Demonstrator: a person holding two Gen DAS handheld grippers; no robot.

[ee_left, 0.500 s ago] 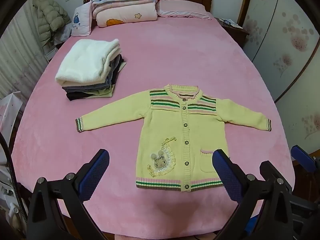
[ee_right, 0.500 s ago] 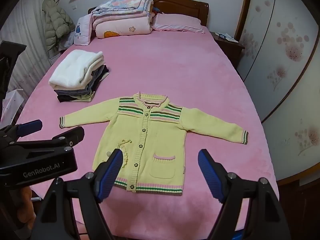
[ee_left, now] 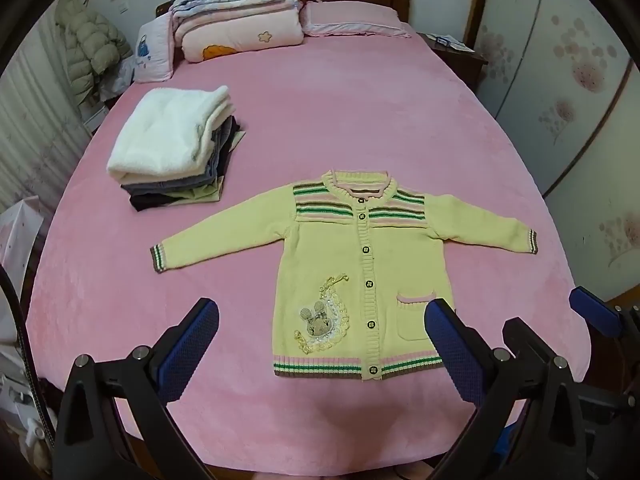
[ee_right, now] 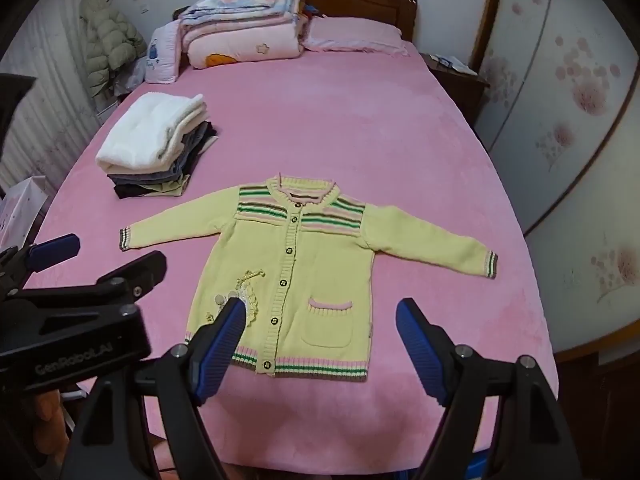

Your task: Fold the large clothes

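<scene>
A yellow knit cardigan [ee_left: 360, 256] with striped yoke, cuffs and hem lies flat, face up, sleeves spread, on the pink bed [ee_left: 360, 100]; it also shows in the right wrist view [ee_right: 292, 276]. My left gripper [ee_left: 320, 332] is open and empty, held above the bed's near edge over the cardigan's hem. My right gripper [ee_right: 320, 328] is open and empty, held above the hem and pocket. The left gripper also shows in the right wrist view [ee_right: 96, 256] at the left.
A stack of folded clothes [ee_left: 176, 148] with a white item on top sits on the bed's left. Folded quilts [ee_left: 240, 12] and a pillow [ee_left: 352, 20] lie by the headboard. A nightstand [ee_left: 456, 56] and wardrobe doors [ee_left: 580, 100] stand on the right.
Both grippers have shifted very slightly; the cardigan has not moved.
</scene>
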